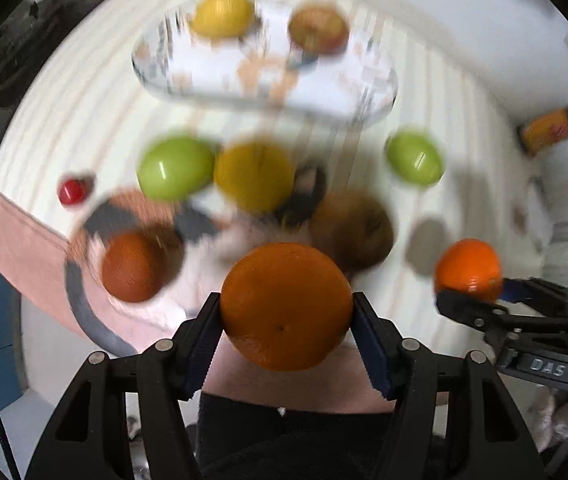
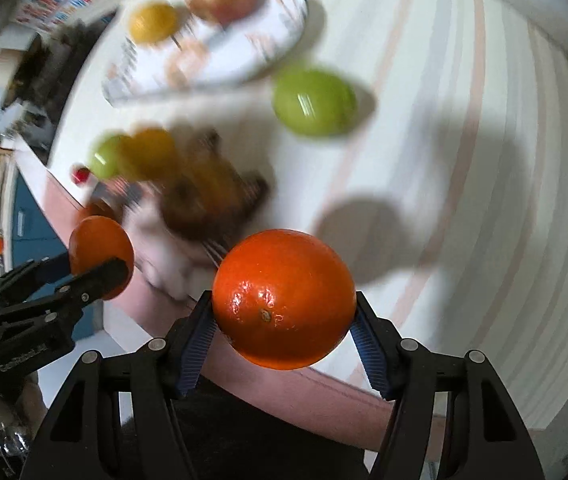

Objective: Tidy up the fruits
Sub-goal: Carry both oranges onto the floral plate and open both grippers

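My left gripper (image 1: 286, 316) is shut on an orange (image 1: 286, 306) and holds it above the near table edge. My right gripper (image 2: 284, 312) is shut on a second orange (image 2: 284, 304); it shows at the right of the left wrist view (image 1: 468, 270). On the striped cloth lie two green apples (image 1: 175, 168) (image 1: 415, 158), a yellow fruit (image 1: 255, 176), a brown fruit (image 1: 351, 232) and another orange (image 1: 133, 266). A glass dish (image 1: 372, 96) at the back holds a lemon (image 1: 223, 12) and a reddish apple (image 1: 318, 28).
A small red fruit (image 1: 71, 191) lies near the left table edge. A patterned plate or mat (image 1: 107, 216) lies under the near fruits. A yellow packet (image 1: 552, 130) sits at the far right. The view is motion-blurred.
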### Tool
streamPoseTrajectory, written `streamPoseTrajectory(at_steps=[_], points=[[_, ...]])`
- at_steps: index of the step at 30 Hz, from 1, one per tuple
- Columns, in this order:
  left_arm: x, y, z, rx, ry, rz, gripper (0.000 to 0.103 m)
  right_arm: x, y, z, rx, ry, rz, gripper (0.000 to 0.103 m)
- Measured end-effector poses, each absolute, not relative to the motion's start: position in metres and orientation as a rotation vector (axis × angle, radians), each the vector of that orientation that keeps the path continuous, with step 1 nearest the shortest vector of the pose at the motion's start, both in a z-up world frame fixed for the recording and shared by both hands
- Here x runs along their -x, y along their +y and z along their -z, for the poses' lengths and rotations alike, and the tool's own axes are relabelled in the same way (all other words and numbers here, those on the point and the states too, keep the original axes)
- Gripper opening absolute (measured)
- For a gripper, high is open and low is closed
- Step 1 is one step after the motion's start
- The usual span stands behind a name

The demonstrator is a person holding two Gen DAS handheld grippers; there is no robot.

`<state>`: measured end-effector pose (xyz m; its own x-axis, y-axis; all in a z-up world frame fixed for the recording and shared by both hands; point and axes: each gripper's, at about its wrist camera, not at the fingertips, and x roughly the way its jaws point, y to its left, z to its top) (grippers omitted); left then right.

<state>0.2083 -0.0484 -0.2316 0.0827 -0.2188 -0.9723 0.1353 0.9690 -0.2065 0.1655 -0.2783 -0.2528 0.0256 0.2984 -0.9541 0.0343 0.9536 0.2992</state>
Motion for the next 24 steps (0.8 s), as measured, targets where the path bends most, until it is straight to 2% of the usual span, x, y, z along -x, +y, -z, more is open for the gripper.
streamPoseTrajectory(at_steps=[3, 8, 16, 24], points=[[-0.237, -0.037, 0.201, 0.106, 1.406, 0.261, 0.06, -0.2, -0.275, 0.231, -0.278, 1.463, -0.216, 0.068], [-0.293, -0.016, 0.187, 0.121, 1.35, 0.182, 0.06, -0.272, -0.255, 0.228, -0.287, 1.404, -0.219, 0.068], [-0.389, 0.018, 0.235, 0.122, 1.447, 0.083, 0.06, -0.348, -0.179, 0.279, -0.247, 1.447, -0.27, 0.068], [-0.426, 0.018, 0.269, 0.082, 1.553, 0.081, 0.061, -0.381, -0.139, 0.313, -0.226, 1.487, -0.325, 0.068]])
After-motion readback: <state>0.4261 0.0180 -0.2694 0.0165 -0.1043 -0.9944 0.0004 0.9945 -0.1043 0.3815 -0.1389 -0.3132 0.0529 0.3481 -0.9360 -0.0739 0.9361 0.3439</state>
